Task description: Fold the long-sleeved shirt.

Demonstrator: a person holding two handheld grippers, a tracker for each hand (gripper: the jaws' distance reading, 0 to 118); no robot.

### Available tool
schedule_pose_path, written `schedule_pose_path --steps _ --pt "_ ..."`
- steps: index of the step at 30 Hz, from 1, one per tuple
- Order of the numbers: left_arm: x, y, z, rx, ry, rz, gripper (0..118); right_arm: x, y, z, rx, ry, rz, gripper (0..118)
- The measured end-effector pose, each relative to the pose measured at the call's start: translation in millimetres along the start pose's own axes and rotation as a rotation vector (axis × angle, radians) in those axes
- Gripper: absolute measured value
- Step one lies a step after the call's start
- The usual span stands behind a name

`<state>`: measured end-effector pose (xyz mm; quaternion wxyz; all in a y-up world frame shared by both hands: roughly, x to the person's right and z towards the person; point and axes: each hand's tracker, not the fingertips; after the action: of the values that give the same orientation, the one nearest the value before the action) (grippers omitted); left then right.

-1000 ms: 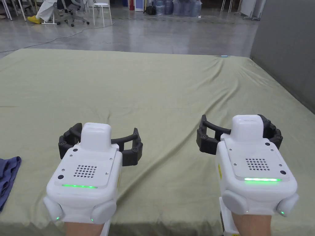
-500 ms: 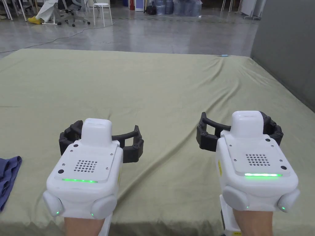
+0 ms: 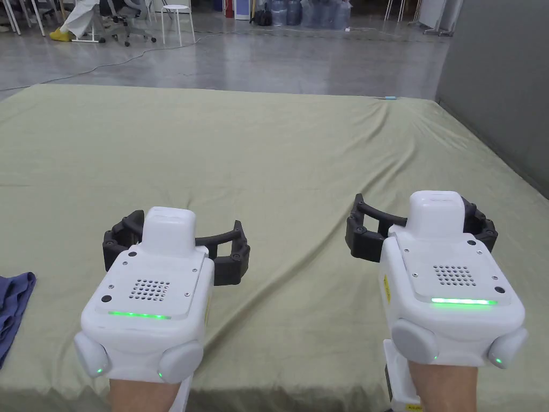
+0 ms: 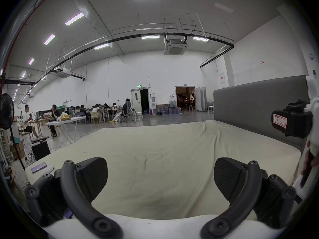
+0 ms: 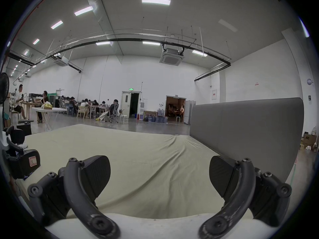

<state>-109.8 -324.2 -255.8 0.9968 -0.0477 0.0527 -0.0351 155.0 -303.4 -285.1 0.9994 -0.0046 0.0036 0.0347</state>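
So I've got my left gripper [image 3: 174,244] and right gripper [image 3: 421,228] held side by side over the near part of the bed, well apart from each other, both with jaws spread wide and nothing between them, just the olive-green sheet [image 3: 279,161] showing through the gap in each gripper view. The only clothing I can see is a bit of blue fabric [image 3: 13,306] at the left edge of the head view, lying on the sheet well to the left of my left gripper; can't tell if that's the long-sleeved shirt. As for writing: there's a red-bordered sticker [image 4: 279,121] on the side of the right gripper and another sticker [image 5: 33,160] on the left one, both too blurry to make out. A grey headboard panel [image 5: 241,130] runs along the right side of the bed.
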Motion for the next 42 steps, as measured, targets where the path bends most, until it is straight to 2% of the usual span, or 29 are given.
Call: schedule_pose_path --steps 17,29,34,39,42 --pt "-4.3 4.6 -2.0 0.004 -0.013 -0.012 118 -1.9 1.5 -2.6 -0.002 0.005 0.021 114" --pt "-2.8 1.7 3.1 0.034 -0.01 0.004 118 1.9 -5.7 0.6 -0.008 -0.001 0.003 114" --pt "1.2 0.5 4.2 0.036 0.0 -0.032 118 4.3 -5.0 2.0 0.0 -0.002 0.004 114" --pt "1.1 -0.2 5.1 0.032 -0.01 -0.024 118 9.3 -3.8 4.4 0.018 0.032 -0.036 114" --pt "1.0 -0.7 5.9 0.03 -0.01 -0.023 118 3.9 1.4 3.3 -0.01 -0.017 -0.08 114"
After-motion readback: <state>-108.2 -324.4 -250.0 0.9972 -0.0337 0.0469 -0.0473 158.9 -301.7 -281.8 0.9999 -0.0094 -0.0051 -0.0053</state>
